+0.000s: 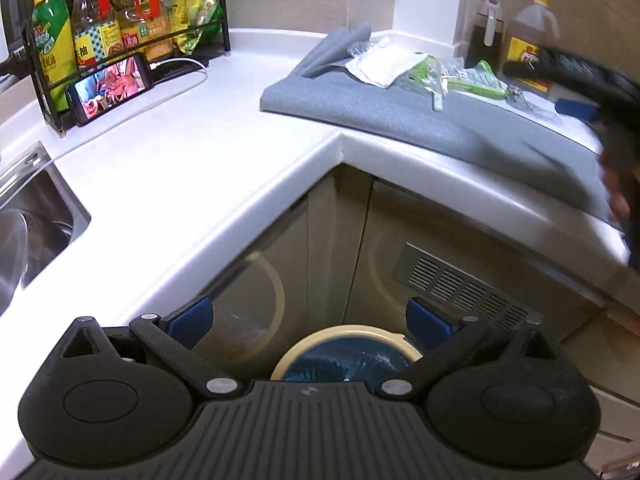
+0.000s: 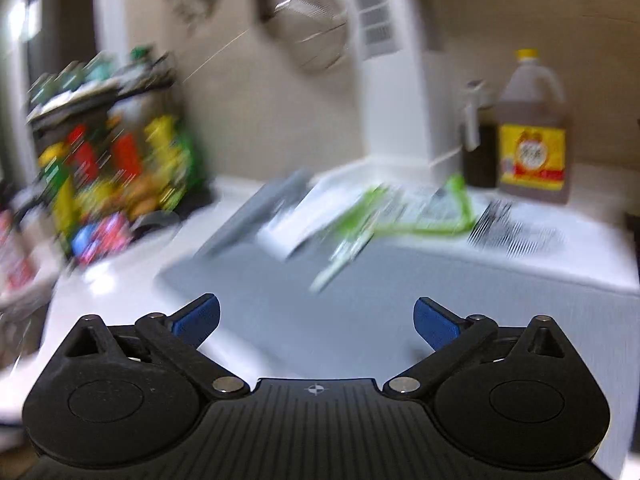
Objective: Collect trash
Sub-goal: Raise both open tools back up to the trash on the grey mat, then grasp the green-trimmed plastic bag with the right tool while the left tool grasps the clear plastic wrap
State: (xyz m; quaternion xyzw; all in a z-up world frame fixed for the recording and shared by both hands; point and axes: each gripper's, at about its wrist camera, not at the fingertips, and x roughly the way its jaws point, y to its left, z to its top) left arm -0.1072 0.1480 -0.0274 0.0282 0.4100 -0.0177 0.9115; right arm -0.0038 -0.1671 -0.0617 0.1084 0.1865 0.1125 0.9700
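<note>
Clear plastic, thin paper and green-printed film: that is the trash, a loose heap of wrappers (image 1: 404, 68) lying on a grey mat (image 1: 400, 120) spread over the white counter (image 1: 192, 152), toward the back near the wall. A white paper-like packet (image 1: 384, 65) sits at the left end of the heap, green-edged cellophane (image 1: 424, 74) in the middle, and a crinkled transparent piece with dark print (image 1: 528, 102) at the right, close to a big oil jug (image 1: 528, 40) and a dark sauce bottle (image 1: 486, 36).

Right hand-held gripper (image 2: 316, 322): blue pads spread wide, nothing between them, aimed over the near edge of the mat toward the heap; its view is badly smeared. From the left camera it shows only as a dark blur at the right edge.

Left hand-held gripper (image 1: 310, 318): also wide and empty, held off the counter above a round bin with a cream rim and blue liner (image 1: 346, 354) on the floor in the cabinet corner.

Handling, as I judge it: all featherweight, limp, crackly. The film will be slick and may slide or spring out of a shallow pinch; a bunched fold or a doubled edge is the better purchase. The flat paper packet hugs the mat, so its raised corner looks the place to nip. Risk of snagging the soft mat along with it.
</note>
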